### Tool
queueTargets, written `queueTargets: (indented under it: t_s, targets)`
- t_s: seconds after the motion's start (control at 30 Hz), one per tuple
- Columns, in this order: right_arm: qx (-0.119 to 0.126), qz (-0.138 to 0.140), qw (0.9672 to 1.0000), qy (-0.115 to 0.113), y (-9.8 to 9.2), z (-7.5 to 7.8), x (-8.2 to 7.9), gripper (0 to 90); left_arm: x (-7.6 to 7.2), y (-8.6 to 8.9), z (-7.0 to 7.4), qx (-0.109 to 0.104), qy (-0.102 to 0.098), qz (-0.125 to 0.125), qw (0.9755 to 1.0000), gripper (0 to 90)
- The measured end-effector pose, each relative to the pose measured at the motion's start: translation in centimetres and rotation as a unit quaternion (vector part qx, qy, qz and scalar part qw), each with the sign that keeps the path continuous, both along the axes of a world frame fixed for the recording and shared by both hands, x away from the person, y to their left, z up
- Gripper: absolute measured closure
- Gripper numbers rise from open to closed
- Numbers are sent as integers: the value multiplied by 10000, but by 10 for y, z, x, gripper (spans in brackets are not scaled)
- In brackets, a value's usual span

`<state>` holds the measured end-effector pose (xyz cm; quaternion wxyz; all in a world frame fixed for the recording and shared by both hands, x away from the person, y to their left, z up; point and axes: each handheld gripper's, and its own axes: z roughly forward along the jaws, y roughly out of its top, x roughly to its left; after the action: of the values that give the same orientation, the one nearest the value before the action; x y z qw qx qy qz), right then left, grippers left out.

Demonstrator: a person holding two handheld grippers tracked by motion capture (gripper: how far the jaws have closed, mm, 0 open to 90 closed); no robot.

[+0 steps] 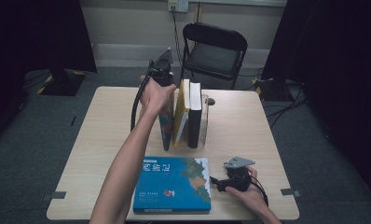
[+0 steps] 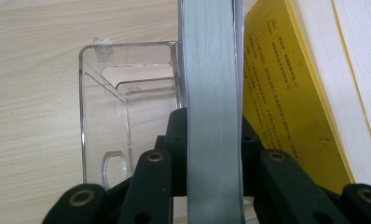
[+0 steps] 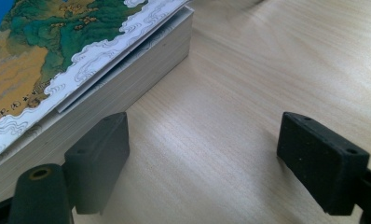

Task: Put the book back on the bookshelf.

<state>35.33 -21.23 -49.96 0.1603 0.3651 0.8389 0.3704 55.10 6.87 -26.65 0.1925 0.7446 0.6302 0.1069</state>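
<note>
Here the left gripper (image 2: pixel 211 154) is clamped on the upright grey-edged book (image 2: pixel 211 70).

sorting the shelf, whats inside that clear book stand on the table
Three upright books stand in the clear stand: a teal book clamped by the left gripper, a yellow book and a black book. Its floor under them is hidden.

Yellow book (image 2: pixel 286 93); blue-green map-patterned book (image 1: pixel 172 184); black fingers (image 3: pixel 97 158).
</note>
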Motion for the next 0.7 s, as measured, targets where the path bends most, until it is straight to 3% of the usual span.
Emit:
queueTargets:
  t_s: [0.2,0.27,0.33,0.47,0.7]
  targets:
    - [-4,6,10000,-5,0,0,0,166,2,-1,-1,20,-51,-119,9999,719]
    - [-3,6,10000,-3,0,0,0,166,2,0,-1,-27,-19,-186,9998,677]
    - [-4,7,10000,-5,0,0,0,166,1,2,-1,-130,-75,-232,9996,578]
    - [1,0,10000,-4,0,0,0,166,-2,6,0,-323,-232,-381,9985,482]
    - [-1,-11,10000,-8,1,0,0,165,-9,9,10,-487,-510,-529,9961,377]
